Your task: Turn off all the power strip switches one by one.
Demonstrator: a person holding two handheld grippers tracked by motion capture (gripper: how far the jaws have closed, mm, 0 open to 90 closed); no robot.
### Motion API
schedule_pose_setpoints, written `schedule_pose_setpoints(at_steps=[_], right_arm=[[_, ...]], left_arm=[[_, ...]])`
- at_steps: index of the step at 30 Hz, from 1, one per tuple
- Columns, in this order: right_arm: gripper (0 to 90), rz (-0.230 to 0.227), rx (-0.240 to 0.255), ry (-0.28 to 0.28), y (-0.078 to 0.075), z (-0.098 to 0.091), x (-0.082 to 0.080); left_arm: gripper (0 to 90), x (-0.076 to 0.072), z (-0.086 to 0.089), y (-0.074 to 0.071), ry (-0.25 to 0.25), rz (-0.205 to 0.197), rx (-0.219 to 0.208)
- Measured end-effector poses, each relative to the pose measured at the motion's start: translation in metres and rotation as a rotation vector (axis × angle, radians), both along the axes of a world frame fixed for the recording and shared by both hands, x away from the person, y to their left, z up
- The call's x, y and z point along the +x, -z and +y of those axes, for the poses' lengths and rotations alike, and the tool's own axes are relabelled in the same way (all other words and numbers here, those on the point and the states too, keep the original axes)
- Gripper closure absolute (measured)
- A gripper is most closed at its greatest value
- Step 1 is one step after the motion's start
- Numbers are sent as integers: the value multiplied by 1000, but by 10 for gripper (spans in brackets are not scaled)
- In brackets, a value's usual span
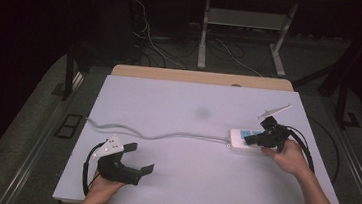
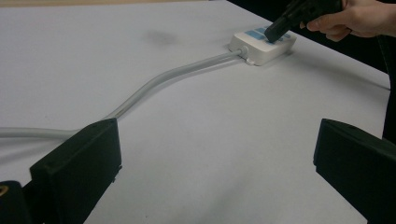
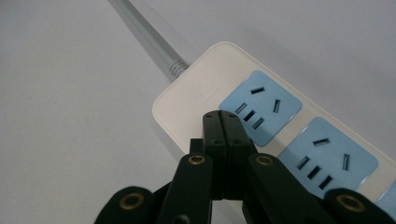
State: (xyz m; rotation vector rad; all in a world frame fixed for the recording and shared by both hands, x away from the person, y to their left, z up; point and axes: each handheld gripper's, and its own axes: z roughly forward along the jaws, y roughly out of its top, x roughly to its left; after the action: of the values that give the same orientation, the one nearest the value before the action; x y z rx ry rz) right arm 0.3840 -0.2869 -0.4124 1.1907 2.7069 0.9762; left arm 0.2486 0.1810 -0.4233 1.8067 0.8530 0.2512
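Observation:
A white power strip (image 1: 244, 137) with blue socket panels lies at the right of the white table, its grey cable (image 1: 155, 135) running left across the top. My right gripper (image 1: 265, 136) is shut with nothing between its jaws, its tips resting on or just above the strip (image 3: 201, 88) beside the first blue socket (image 3: 261, 106); contact is unclear. Its tips (image 3: 222, 122) press flat together. My left gripper (image 1: 139, 159) stands open near the front left, nothing between its jaws (image 2: 217, 158). From there the strip (image 2: 261, 46) and cable (image 2: 173, 77) lie farther off.
The white table (image 1: 191, 183) has a wooden strip along its far edge (image 1: 201, 77). A faint grey smudge (image 1: 202, 113) marks the middle. Desk legs and loose cables (image 1: 214, 45) stand on the floor beyond. The right gripper's black cable (image 1: 310, 149) loops near the right edge.

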Motion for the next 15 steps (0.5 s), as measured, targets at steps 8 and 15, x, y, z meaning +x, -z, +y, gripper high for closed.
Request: schedule_pose_setpoints(at_steps=[8, 15], right_arm=[[900, -12, 11, -4, 2, -2, -1], [900, -12, 15, 6, 3, -2, -2]], left_arm=[[0, 0, -1, 0, 4, 0, 2], [0, -1, -2, 0, 7, -4, 0]])
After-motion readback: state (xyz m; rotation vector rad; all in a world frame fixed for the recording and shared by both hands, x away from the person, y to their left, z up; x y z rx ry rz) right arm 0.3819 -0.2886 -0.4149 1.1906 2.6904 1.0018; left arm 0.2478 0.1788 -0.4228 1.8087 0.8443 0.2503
